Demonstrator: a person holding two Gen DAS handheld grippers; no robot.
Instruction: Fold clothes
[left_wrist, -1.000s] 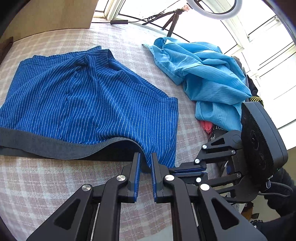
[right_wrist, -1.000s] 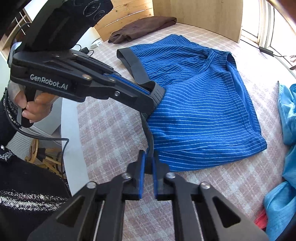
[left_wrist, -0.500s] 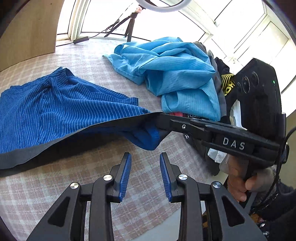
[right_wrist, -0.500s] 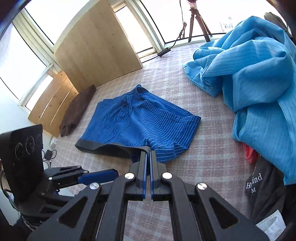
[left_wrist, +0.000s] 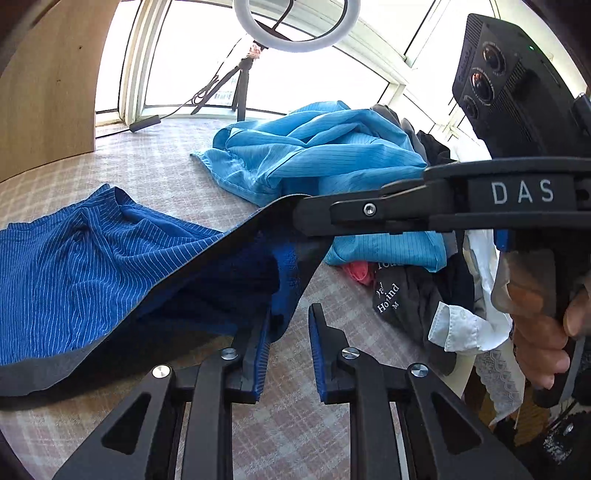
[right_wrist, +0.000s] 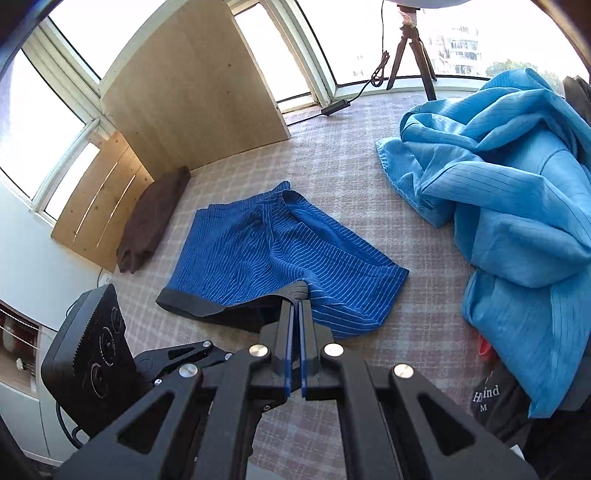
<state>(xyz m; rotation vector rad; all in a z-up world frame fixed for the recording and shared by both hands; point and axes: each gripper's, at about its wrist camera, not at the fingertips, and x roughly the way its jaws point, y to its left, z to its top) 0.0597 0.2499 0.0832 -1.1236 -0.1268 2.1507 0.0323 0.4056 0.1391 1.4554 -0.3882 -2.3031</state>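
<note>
Blue striped shorts (right_wrist: 258, 251) with a dark waistband (right_wrist: 192, 308) lie on the checked cloth. My right gripper (right_wrist: 295, 304) is shut on the waistband's right end and holds it raised off the surface. In the left wrist view the same gripper (left_wrist: 301, 216) crosses from the right, and the shorts (left_wrist: 92, 266) slope down from it to the left. My left gripper (left_wrist: 290, 314) sits just under that raised corner with its jaws closing. A hanging fold of blue fabric brushes its left pad, and the pads do not press on it.
A crumpled light blue garment (right_wrist: 517, 192) lies at the right, with dark, red and white clothes (left_wrist: 399, 295) beside it. A folded brown cloth (right_wrist: 151, 221) rests by a wooden board (right_wrist: 192, 99). A tripod (right_wrist: 410, 48) and cable stand at the window. A hand (left_wrist: 539, 343) grips the right handle.
My left gripper let go of the waistband and opened, then narrowed a little. My right gripper rose and rolled, lifting the waistband's end off the cloth.
</note>
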